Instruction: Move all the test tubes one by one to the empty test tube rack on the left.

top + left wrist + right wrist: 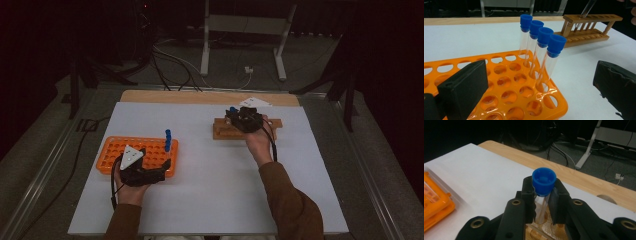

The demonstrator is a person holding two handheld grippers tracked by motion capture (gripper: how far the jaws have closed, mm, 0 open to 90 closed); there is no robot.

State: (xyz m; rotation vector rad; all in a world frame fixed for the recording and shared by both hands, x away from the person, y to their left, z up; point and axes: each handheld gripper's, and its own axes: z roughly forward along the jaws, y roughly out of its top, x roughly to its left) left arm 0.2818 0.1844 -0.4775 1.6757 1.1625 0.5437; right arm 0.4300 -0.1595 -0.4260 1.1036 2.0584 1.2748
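Biggest worry right now: the tube [541, 205] in my right tongs [543, 202] is glass-clear and slick, and I've only got it pinched just under the blue cap [544, 180]. If I tilt while its bottom end is in the hole of the wooden rack [223, 131], near the far edge of the table [210, 190], it could catch on the rail, slip through the pads or tug the whole rack over. Lifting straight up looks like the safe bet.

Right tongs: closed down tight on that tube, cap sticking out above the jaws, lower end over the rack's holes.

Left tongs [150, 172]: jaws standing wide apart, holding nothing, parked at the near edge of the orange tray [554, 110] at the table's left side. Four capped tubes [541, 55] stand in a row at the tray's right end, so knocking those with a careless left hand is the other risk.
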